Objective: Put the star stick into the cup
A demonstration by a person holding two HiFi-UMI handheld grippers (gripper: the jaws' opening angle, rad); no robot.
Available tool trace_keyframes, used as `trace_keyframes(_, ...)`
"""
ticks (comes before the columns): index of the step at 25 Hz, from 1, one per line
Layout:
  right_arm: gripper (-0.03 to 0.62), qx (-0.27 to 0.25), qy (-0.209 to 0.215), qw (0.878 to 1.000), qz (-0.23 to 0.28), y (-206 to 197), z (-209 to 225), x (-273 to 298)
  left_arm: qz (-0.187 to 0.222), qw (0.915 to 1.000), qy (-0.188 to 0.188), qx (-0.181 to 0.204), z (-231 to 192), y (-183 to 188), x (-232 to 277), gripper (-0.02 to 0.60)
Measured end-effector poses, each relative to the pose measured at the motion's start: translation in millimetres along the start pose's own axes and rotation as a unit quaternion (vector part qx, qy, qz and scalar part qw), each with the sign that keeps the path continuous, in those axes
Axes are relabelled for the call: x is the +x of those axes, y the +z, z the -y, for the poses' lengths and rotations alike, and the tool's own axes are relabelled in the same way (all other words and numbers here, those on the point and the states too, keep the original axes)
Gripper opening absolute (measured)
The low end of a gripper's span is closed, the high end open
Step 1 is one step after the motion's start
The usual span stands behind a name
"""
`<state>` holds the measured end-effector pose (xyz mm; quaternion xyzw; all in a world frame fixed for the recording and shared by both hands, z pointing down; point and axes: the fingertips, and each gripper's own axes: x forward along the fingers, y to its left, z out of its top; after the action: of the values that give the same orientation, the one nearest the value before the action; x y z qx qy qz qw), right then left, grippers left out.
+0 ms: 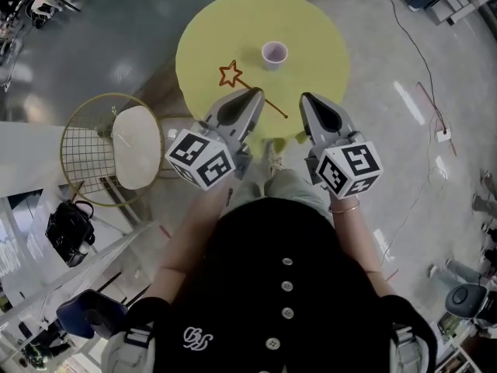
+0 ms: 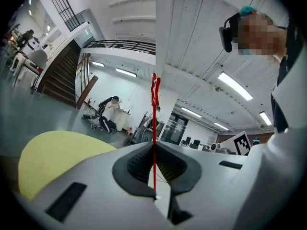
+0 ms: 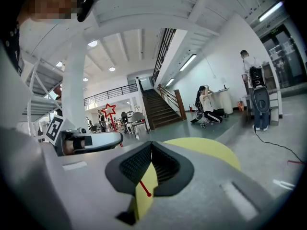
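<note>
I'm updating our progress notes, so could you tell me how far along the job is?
Done: the left gripper is shut on the star stick. In hand: it holds the stick over the yellow table, short of the purple cup. Left: lowering the stick into that upright cup. The right gripper is shut, empty.

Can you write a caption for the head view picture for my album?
Left gripper holds the star stick over the yellow table, near the purple cup.
</note>
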<state>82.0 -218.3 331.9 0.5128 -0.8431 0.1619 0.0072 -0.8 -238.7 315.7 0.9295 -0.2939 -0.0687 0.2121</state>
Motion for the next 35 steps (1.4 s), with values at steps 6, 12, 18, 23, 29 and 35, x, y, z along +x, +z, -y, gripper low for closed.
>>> trace_keyframes(6, 0.003, 0.002, 0.011, 1.0, -0.005, 11.3, 31.9, 32.5, 0.008, 0.9998, 0.017, 0.008, -26.9, 14.1, 36.6, 0.017)
trace_keyframes(12, 0.003, 0.006, 0.028, 0.999, -0.019, 17.2, 55.2, 61.2, 0.018, 0.9991, 0.037, 0.008, -50.3, 26.2, 62.3, 0.017)
trace_keyframes(18, 0.003, 0.009, 0.047, 0.998, -0.031, 18.9, 73.5, 86.2, 0.032, 0.998, 0.055, 0.003, -68.9, 32.3, 85.9, 0.017)
trace_keyframes(23, 0.003, 0.008, 0.056, 0.997, -0.043, 9.1, 59.1, 108.8, 0.04, 0.9967, 0.071, -0.002, -92.6, 35.9, 70.9, 0.017)
trace_keyframes(29, 0.003, 0.015, 0.061, 0.997, -0.055, 6.5, 77.2, 124.1, 0.028, 0.9956, 0.089, 0.005, -107.2, 35.4, 83.4, 0.017)
trace_keyframes(35, 0.003, 0.02, 0.069, 0.995, -0.07, -0.4, 80.4, 136.4, 0.021, 0.9934, 0.113, -0.003, -126.0, 32.1, 79.6, 0.017)
